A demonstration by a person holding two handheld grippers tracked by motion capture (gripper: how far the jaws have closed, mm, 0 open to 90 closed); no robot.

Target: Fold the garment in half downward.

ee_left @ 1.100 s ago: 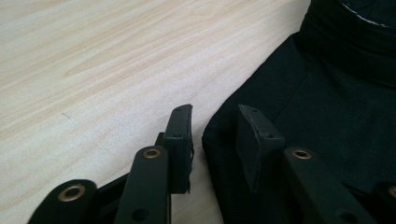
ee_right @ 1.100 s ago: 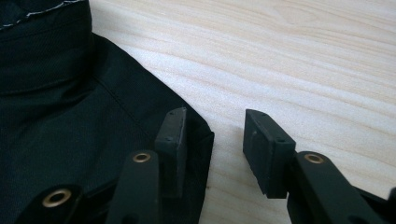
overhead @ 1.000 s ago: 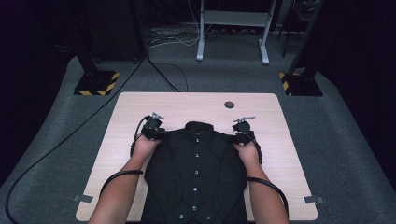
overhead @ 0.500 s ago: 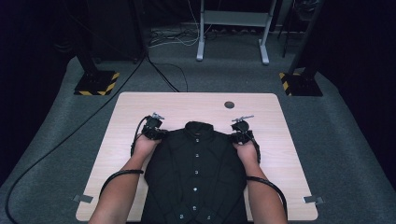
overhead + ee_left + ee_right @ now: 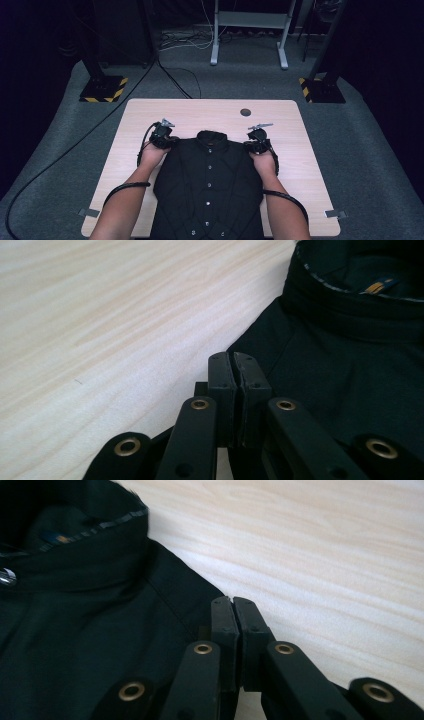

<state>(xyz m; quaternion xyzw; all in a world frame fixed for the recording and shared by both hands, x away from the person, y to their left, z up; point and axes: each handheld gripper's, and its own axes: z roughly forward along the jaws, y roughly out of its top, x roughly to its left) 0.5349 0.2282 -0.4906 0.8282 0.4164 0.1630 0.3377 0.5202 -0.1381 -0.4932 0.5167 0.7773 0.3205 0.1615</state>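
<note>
Both grippers, left gripper [image 5: 167, 141] and right gripper [image 5: 253, 144], have just closed, jaws together at the shoulder edges of the black shirt [image 5: 209, 185]; whether cloth is pinched I cannot tell.

My forearms are bare, no sleeves. Each black gripper [image 5: 161, 136] [image 5: 258, 140] trails a black cable looping past my arm; its flat linkage bars carry brass-ringed rivets and small screw holes.
</note>
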